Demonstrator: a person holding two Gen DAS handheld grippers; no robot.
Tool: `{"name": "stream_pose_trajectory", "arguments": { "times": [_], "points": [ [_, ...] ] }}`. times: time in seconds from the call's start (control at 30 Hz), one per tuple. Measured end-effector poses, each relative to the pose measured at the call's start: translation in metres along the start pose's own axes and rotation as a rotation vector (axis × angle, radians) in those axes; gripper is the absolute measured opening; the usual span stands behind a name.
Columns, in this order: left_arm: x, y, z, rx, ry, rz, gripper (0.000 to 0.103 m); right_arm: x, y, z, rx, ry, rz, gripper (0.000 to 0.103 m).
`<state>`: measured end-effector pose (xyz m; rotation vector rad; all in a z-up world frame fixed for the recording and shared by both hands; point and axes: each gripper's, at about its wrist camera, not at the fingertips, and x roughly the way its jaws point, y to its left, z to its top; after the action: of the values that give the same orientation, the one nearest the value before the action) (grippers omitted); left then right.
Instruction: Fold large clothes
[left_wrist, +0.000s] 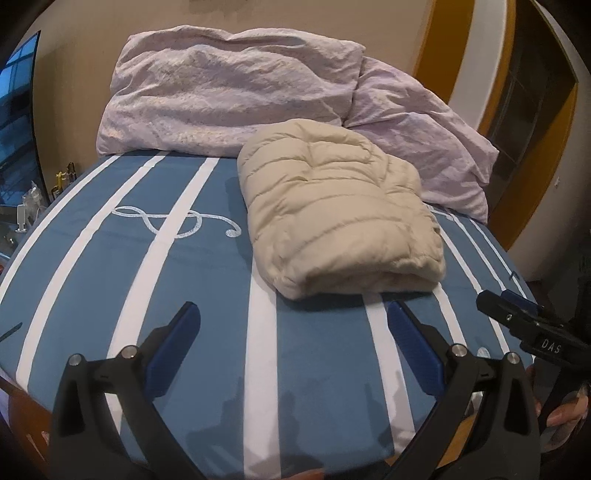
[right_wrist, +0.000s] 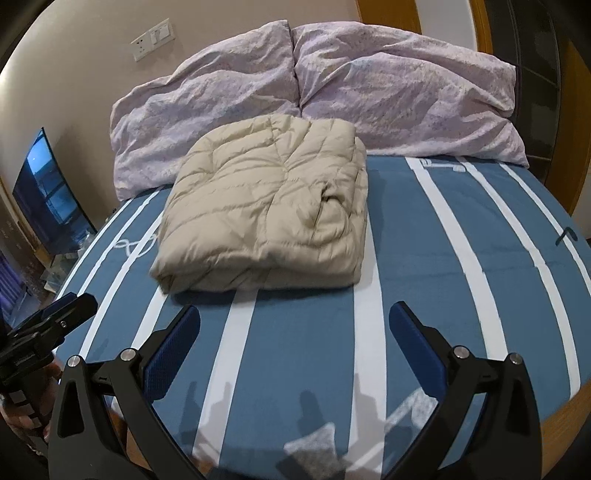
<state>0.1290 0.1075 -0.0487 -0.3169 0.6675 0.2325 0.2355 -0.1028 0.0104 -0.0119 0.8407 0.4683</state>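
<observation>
Fingers (left_wrist: 188, 321) (right_wrist: 402, 321) wide apart, empty.

Beige wall (right_wrist: 92, 92) with white socket plate (right_wrist: 152, 40), dark television (right_wrist: 48, 192), orange-framed doorway (left_wrist: 517, 110), blue striped bed (right_wrist: 424, 258)

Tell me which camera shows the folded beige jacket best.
The right wrist view: the jacket sits near centre, its top and folded front edge in full sight. The left wrist view shows the jacket whole too, but off to the right.

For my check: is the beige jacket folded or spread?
Folded: the beige jacket lies as a compact stacked bundle on the bed.
</observation>
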Motion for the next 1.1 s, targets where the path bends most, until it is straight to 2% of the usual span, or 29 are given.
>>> {"name": "stream_pose_trajectory", "arguments": {
  "times": [0.3, 0.7, 1.1],
  "points": [
    [-0.016, -0.008, -0.018, 0.006, 0.014, -0.012, 0.101, -0.02, 0.009, -0.02, -0.025, 0.019, 0.009, 0.102],
    [-0.036, -0.02, -0.025, 0.017, 0.011, -0.049, 0.101, -0.038, 0.016, -0.022, -0.044, 0.016, 0.033, 0.102],
    [-0.038, -0.024, -0.024, 0.02, 0.02, -0.063, 0.101, -0.044, 0.016, -0.024, -0.037, 0.013, 0.054, 0.102]
  ]
}}
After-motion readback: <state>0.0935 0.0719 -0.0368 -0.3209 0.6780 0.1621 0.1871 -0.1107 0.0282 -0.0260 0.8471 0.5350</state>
